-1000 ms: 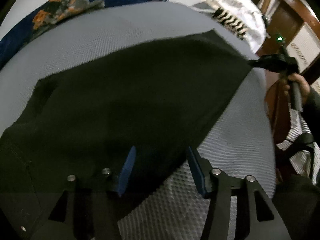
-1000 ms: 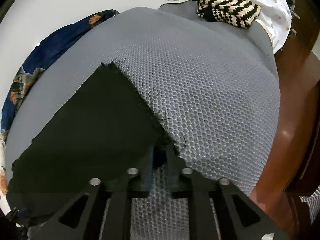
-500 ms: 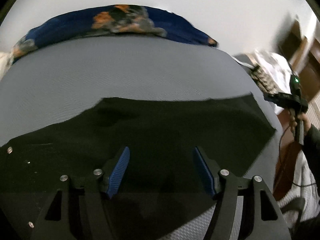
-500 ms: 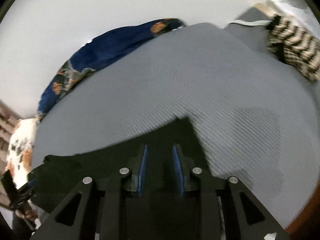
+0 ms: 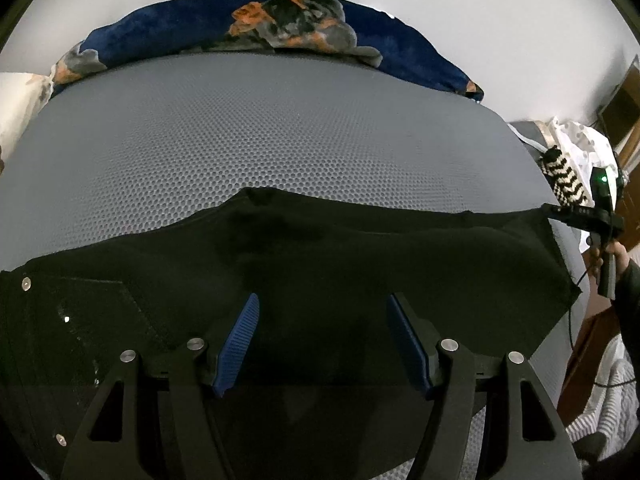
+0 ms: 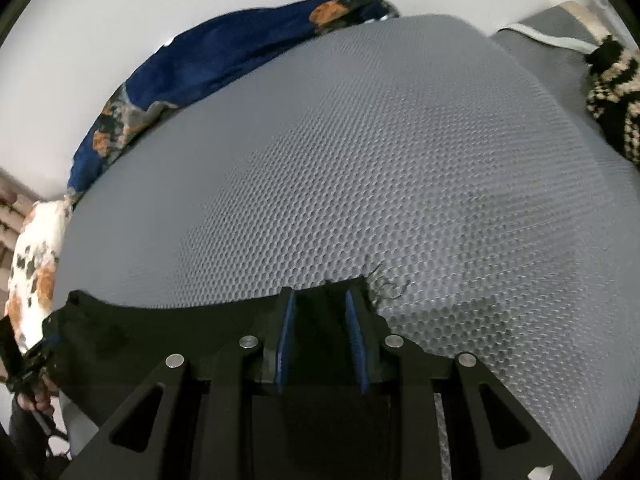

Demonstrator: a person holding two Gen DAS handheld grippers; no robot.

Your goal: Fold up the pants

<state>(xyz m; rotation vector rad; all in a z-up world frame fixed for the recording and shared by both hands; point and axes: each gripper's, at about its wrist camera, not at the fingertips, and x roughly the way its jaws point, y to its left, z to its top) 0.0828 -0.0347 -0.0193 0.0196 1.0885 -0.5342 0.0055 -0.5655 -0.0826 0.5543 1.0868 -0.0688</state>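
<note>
While the black pants (image 5: pixel 360 280) lay spread flat across the near part of the grey honeycomb-textured bed (image 5: pixel 280 140), their long axis ran side to side in front of both hands, waistband end with its rivets and pocket toward the left in the left wrist view and the frayed hem end toward the right. At that hem corner sat the right gripper (image 6: pixel 320 312), its blue pads narrowly apart with the cloth edge lying between them; whether they actually pinched the fabric could not be told. Over the middle of the garment hung the left gripper (image 5: pixel 322 316), its jaws having just been opening and standing wide, with nothing caught between them, only the dark cloth below. So the hem end was nearest the right hand, and the seat and waist were nearest the left. Judging from this lie, any fold would likely carry the hem along the long axis toward the waistband, the left hand steadying the middle. Beyond the far edge of the bed lay a blue patterned blanket (image 5: pixel 260 28).
</note>
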